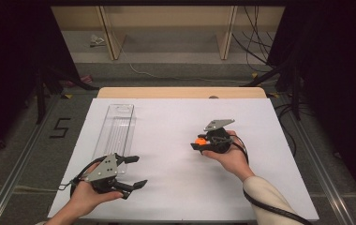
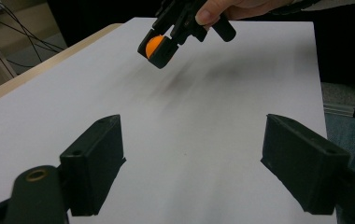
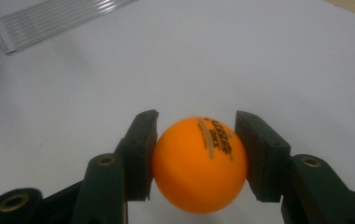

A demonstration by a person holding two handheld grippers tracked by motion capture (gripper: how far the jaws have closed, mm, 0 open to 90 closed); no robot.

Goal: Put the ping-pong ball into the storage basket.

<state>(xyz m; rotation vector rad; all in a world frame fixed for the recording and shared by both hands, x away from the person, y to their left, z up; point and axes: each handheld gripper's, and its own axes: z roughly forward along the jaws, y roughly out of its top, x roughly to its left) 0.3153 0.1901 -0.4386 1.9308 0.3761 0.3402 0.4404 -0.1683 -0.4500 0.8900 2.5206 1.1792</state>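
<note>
the right gripper (image 3: 196,158) is clamped on the ball (image 3: 199,164), one jaw on each side at about its widest line; the ball hangs just above the sheet (image 1: 176,140), right of centre in the high view, well apart from the tray (image 1: 115,131) at the left; the left gripper (image 1: 131,171) hovers near the tray's near end with its jaws wide apart and nothing between them.

the step in hand looks like carrying the ball across to the tray; to do it well, i'd keep the squeeze light and even, since a hollow ball can pop out sideways if pinched off-centre; hold the jaws level on the way, bring the ball low over the tray's channel before letting go, and release close to the floor so it doesn't bounce or roll out; the left gripper could steady the tray's near end.

the ball is a smooth matte orange sphere with small dark print on top, likely thin plastic; the tray is long, narrow, clear hard plastic with fine ribs along its floor; the sheet is flat, white and matte; the jaws are black blocky pads.
</note>
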